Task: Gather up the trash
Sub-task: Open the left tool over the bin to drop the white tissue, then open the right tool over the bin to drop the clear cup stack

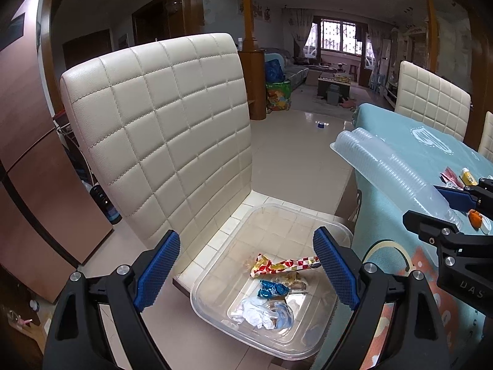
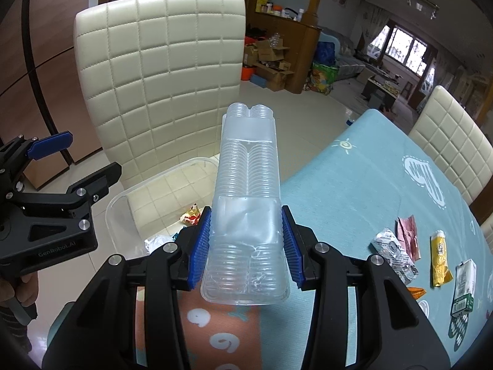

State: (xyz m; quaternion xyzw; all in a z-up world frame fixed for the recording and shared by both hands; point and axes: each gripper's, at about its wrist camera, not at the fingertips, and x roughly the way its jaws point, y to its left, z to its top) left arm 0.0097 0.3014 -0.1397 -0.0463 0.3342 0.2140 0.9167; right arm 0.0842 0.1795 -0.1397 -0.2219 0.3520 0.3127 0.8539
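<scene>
The right hand-held gripper (image 2: 246,243) has its blue pads (image 2: 200,246) pressed against the two long sides of a clear ribbed plastic tray (image 2: 246,185), jaws partly closed to the tray's width. The tray sticks out forward past the fingers, its far end raised above the edge of the table (image 2: 354,185) and reaching toward the cream quilted chair (image 2: 154,77). In the left wrist view the same tray (image 1: 385,166) slants in from the right, with the right gripper's black frame at the picture's edge. The left hand-held gripper (image 1: 246,271) stands wide open with nothing between its blue pads (image 1: 158,274); it hangs over a clear plastic bin (image 1: 308,222) that sits on the chair's seat (image 1: 215,240). Inside the bin lie a red, yellow and white wrapper (image 1: 283,265), a crumpled blue foil piece (image 1: 272,289) and a wad of white paper (image 1: 255,311). On the table's light blue cloth, well to the right of the held tray, more trash waits: a silver blister pack (image 2: 394,256), a pink wrapper (image 2: 408,231), a yellow sachet (image 2: 440,259), a green and white packet (image 2: 463,289) and a small orange scrap (image 2: 416,292). A person's hand (image 2: 18,289) grips the left gripper's handle at the lower left of the right wrist view.
</scene>
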